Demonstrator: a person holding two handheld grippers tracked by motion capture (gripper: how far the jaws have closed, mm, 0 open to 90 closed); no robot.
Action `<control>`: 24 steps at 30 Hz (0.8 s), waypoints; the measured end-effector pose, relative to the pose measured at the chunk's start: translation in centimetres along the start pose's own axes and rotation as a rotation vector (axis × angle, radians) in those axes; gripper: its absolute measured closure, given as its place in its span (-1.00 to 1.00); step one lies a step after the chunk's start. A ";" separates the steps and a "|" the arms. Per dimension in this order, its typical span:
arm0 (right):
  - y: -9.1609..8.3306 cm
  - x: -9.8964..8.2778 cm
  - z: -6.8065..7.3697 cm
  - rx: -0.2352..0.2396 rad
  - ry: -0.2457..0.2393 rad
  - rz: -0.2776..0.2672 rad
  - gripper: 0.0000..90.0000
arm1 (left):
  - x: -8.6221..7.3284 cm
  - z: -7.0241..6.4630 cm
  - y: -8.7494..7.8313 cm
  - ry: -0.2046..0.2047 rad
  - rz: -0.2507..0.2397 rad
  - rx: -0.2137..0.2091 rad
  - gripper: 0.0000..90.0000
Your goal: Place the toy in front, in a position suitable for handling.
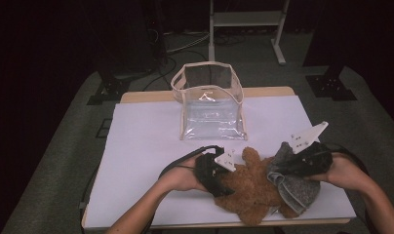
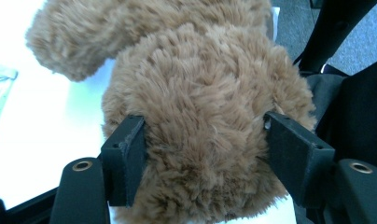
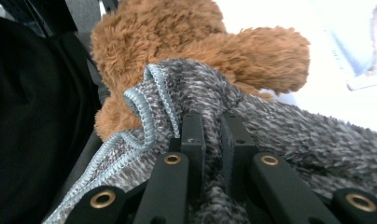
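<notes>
A brown teddy bear [image 1: 251,187] lies on the white table cover [image 1: 146,141] near the front edge. My left gripper [image 1: 223,183] comes at it from the left. In the left gripper view its two jaws stand on either side of the bear's furry body [image 2: 200,93] and press into the fur, so the left gripper [image 2: 205,144] is shut on the bear. A grey knitted garment [image 1: 297,190] with a light blue edge lies against the bear's right side. My right gripper [image 3: 213,126] is shut on a fold of that knit [image 3: 294,130], with the bear [image 3: 177,32] just behind it.
A clear plastic bag [image 1: 212,105] with beige trim stands open-topped at the middle back of the table. The table's front edge runs close below the bear. A metal stand [image 1: 246,29] and cables lie on the floor beyond the table.
</notes>
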State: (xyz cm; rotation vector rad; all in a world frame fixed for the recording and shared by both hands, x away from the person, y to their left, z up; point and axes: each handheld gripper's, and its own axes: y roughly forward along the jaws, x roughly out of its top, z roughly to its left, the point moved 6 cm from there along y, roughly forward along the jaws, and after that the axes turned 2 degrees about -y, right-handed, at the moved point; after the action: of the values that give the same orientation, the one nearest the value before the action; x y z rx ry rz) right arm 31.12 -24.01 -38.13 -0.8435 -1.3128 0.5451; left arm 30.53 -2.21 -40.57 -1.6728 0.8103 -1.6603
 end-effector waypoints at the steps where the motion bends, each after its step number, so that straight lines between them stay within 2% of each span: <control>1: 0.1 0.0 0.1 -0.002 0.000 0.001 0.80 | 0.1 0.1 -0.2 -0.003 -0.006 -0.004 -0.30; 2: 0.2 -0.1 0.3 -0.001 0.011 -0.001 0.80 | 0.2 0.2 -0.3 -0.006 -0.011 -0.006 -0.31; 6: 0.2 -0.7 1.0 0.000 -0.002 -0.008 0.80 | 0.5 0.7 -0.3 -0.036 -0.024 -0.017 -0.36; 8: 0.2 -0.9 1.3 0.002 -0.001 -0.013 0.80 | 0.4 0.6 0.1 -0.035 -0.010 -0.036 -0.33; 11: -0.1 -1.1 1.4 -0.005 -0.010 -0.021 0.80 | 0.4 0.2 0.5 -0.017 0.000 -0.041 -0.27; 15: -2.1 -1.0 1.3 -0.036 -0.012 -0.047 0.81 | 0.5 0.0 0.5 -0.011 0.012 -0.037 -0.26; 22: -5.6 -3.3 0.9 -0.118 0.031 0.016 0.80 | 0.5 -0.1 0.4 0.004 0.018 -0.027 -0.26; 24: -6.1 -3.6 0.6 -0.129 0.050 0.002 0.80 | 0.6 -0.1 0.4 0.004 0.018 -0.027 -0.26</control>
State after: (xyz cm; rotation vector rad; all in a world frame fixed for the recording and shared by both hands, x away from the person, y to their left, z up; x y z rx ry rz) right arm 29.16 -30.34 -35.46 -0.9588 -1.3120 0.4422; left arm 30.46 -2.91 -40.58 -1.6760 0.8516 -1.6478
